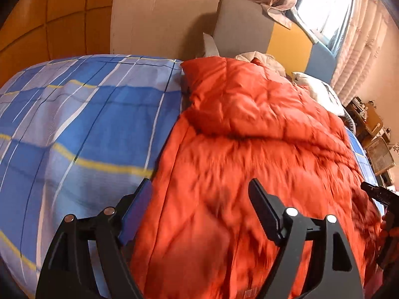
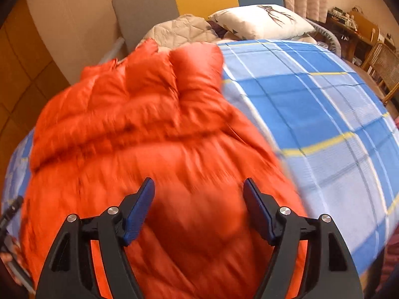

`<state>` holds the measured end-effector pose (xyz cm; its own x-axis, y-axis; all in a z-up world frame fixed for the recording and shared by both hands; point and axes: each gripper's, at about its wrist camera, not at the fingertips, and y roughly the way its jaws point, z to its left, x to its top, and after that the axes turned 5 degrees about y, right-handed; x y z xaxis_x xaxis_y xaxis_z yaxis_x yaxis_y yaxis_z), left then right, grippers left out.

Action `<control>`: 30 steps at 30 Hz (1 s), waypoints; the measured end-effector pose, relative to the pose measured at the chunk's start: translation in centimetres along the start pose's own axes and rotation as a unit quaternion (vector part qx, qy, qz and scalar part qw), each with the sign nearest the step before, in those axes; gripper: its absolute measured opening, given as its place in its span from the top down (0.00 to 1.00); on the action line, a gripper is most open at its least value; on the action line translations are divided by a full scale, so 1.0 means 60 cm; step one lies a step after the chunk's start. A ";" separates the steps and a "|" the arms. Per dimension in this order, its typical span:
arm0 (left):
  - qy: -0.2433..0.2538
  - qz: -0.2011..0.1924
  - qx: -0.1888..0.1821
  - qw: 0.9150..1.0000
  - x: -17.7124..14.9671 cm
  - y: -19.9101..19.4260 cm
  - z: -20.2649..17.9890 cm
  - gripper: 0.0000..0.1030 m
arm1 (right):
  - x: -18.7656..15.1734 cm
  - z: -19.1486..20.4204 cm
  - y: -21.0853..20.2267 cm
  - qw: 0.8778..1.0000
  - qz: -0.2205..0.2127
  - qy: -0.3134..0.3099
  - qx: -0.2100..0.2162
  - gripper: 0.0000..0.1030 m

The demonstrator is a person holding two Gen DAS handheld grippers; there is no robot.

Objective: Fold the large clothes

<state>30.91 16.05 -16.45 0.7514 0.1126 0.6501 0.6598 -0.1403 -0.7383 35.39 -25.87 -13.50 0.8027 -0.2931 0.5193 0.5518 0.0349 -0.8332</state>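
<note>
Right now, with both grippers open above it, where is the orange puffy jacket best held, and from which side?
Probably the near hem corners of the orange jacket, one per hand-held gripper. The left hand-held gripper can come in low from the near left edge, where it meets the plaid bedsheet; the right hand-held gripper from the near right. The padding is thick, but the edges look thinner.

Puffy orange quilted jacket (image 1: 249, 149), partly folded

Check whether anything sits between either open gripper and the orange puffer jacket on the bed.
Nothing visible does. The left gripper and right gripper are both open directly over the orange puffer jacket, which lies uncovered on the blue plaid bedspread. The pillow sits beyond it, near the headboard.
</note>
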 end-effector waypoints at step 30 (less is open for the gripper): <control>-0.011 0.031 -0.085 0.996 -0.203 -0.147 0.044 0.90 | -0.203 -0.142 -0.139 0.997 0.031 0.031 0.071 0.86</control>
<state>15.95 18.53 -18.36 0.7920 0.1193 0.5988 0.6024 -0.3127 -0.7344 19.05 -30.74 -14.49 0.8231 -0.3444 0.4516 0.5318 0.1879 -0.8258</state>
